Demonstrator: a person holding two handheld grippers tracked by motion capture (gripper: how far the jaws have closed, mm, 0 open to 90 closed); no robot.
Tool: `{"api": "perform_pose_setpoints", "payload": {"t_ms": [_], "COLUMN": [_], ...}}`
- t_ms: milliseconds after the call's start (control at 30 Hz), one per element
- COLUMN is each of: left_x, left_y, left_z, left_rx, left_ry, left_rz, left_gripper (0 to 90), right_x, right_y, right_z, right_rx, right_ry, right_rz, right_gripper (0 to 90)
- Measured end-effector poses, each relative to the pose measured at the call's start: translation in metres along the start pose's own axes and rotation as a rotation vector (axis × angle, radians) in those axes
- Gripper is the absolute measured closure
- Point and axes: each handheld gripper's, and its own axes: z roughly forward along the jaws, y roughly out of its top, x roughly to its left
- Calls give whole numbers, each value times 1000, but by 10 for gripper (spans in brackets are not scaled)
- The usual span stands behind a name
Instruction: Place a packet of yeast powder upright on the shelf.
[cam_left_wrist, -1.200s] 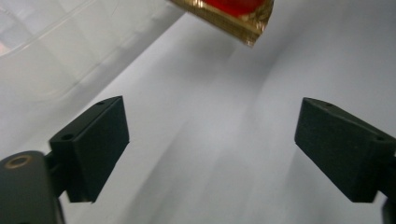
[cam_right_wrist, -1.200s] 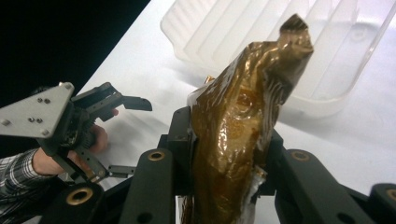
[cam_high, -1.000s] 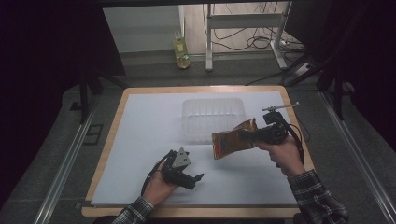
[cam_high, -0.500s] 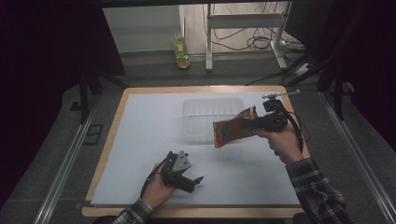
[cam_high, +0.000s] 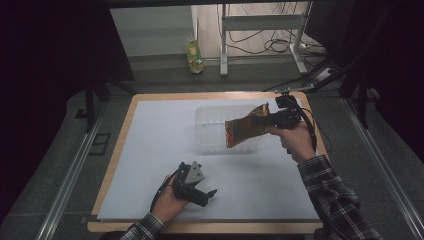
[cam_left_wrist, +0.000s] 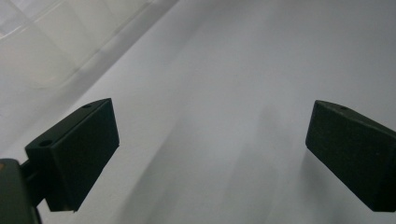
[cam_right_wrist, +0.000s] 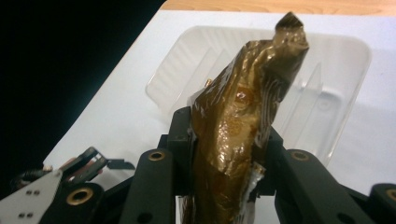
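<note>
A crinkled brown-gold foil packet (cam_high: 246, 128) (cam_right_wrist: 243, 126) hangs in the air over the clear plastic tray (cam_high: 210, 117) (cam_right_wrist: 327, 84) at the back middle of the white table sheet. My right gripper (cam_high: 262, 120) (cam_right_wrist: 229, 140) is shut on the packet's end, held up at the tray's right side. My left gripper (cam_high: 207, 196) (cam_left_wrist: 210, 154) rests low near the front edge, jaws wide apart with nothing between them, pointing right over bare sheet. A corner of the tray (cam_left_wrist: 42, 46) shows at its upper left.
The white sheet (cam_high: 150, 150) covers a wooden tabletop (cam_high: 122, 135). Beyond the table's far edge a yellow-green bottle (cam_high: 194, 50) stands on the floor near metal frame legs and cables. Dark curtains flank both sides.
My right gripper has carried the packet up and away from me, from beside the tray to above it. The left gripper has stayed in place.
</note>
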Motion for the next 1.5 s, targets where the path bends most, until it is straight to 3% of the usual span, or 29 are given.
{"api": "perform_pose_setpoints", "payload": {"t_ms": [567,900,1233,1500], "left_x": [0,0,0,-1], "left_y": [0,0,0,0], "left_z": [1,1,1,1], "left_rx": [4,7,5,8], "left_ry": [-4,-3,-3,-4], "left_rz": [4,9,10,14], "left_gripper": [29,30,31,31], "right_x": [-12,-13,-13,-11], "right_y": [29,43,52,56], "right_z": [12,37,59,71], "right_rx": [-11,23,30,11], "right_ry": [-93,-168,-186,-172], "right_rz": [19,8,15,28], "right_gripper": [678,678,676,675]}}
